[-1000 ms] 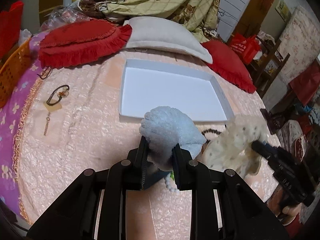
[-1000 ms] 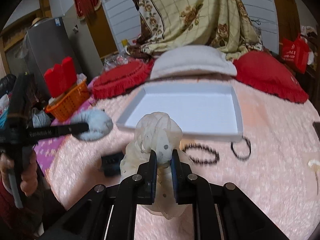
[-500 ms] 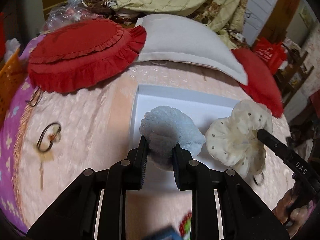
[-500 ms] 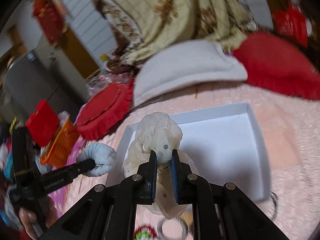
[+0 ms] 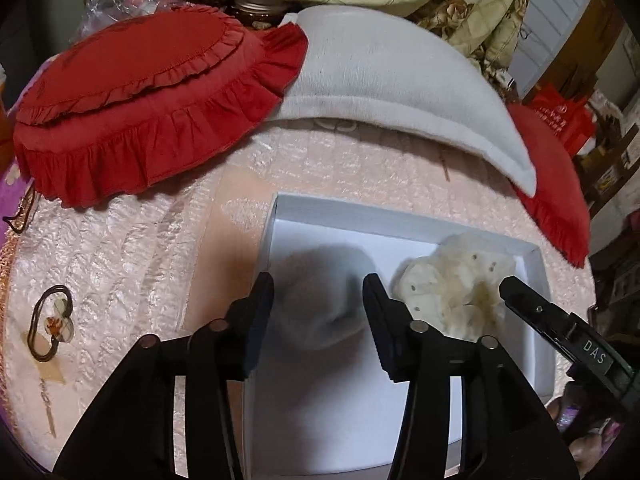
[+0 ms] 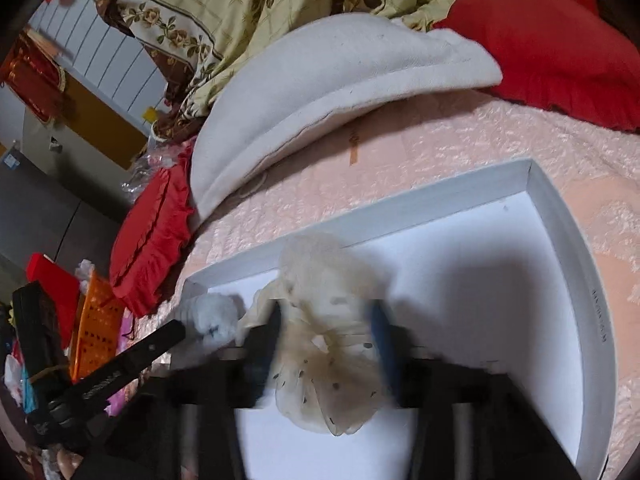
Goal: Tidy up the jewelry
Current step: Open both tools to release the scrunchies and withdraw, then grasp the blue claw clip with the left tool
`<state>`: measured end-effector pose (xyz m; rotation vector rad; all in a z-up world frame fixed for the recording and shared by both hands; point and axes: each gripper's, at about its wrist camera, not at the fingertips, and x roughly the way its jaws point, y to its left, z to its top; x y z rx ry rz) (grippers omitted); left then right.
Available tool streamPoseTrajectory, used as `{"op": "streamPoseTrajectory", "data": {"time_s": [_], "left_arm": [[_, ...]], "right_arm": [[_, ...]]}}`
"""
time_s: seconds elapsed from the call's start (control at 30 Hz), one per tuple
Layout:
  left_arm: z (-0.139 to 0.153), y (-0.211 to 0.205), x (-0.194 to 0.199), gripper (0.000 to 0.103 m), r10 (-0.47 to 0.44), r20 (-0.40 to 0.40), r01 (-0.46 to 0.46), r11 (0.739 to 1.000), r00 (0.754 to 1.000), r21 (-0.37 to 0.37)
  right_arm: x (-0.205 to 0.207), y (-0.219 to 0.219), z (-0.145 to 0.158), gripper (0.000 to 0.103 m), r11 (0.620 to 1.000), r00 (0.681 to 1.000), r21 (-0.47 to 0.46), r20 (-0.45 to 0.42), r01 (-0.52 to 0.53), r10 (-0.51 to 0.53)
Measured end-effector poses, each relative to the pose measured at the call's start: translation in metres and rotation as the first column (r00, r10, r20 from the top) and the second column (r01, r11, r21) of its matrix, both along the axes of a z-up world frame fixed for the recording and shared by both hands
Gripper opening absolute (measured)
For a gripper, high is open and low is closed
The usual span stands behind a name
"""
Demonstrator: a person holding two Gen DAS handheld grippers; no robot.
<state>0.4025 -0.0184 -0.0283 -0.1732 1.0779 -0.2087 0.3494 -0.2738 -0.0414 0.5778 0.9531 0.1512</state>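
A white shallow tray lies on the pink quilted bed, seen also in the right wrist view. My left gripper is open over the tray's left part, with the pale blue fluffy scrunchie blurred between its spread fingers. It also shows in the right wrist view. My right gripper is open, its fingers blurred, with the cream dotted scrunchie between them in the tray. That scrunchie shows in the left wrist view, beside the right gripper's finger.
A red frilled cushion, a white pillow and another red cushion lie behind the tray. A dark hair clip on a card lies at the left. An orange basket stands off the bed's left.
Both grippers moved forward over the tray and opened. The blue scrunchie and the cream scrunchie left the closed fingers and now sit in the tray.
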Motion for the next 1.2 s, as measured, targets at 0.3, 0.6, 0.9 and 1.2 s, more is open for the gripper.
{"op": "streamPoseTrajectory", "data": {"time_s": [0.3, 0.6, 0.9, 1.2], "left_arm": [[0.050, 0.016, -0.068, 0.046, 0.011, 0.104, -0.016, 0.998, 0.994, 0.053], [0.058, 0.059, -0.177, 0.046, 0.075, 0.115, -0.088, 0.990, 0.990, 0.107], [0.023, 0.077, -0.245, 0.046, 0.138, 0.085, -0.147, 0.982, 0.987, 0.117], [0.031, 0.074, -0.290, 0.046, 0.176, 0.130, -0.190, 0.976, 0.976, 0.106]], "right_arm": [[-0.060, 0.001, 0.043, 0.054, 0.994, 0.994, -0.077, 0.072, -0.079, 0.084], [-0.155, -0.011, 0.046, 0.055, 0.980, 0.992, -0.156, -0.002, -0.121, 0.123], [-0.237, -0.015, 0.013, 0.069, 0.993, 0.999, -0.114, 0.022, -0.030, 0.033], [-0.262, 0.013, 0.008, 0.069, 0.982, 0.997, -0.185, 0.054, -0.049, 0.060]]}}
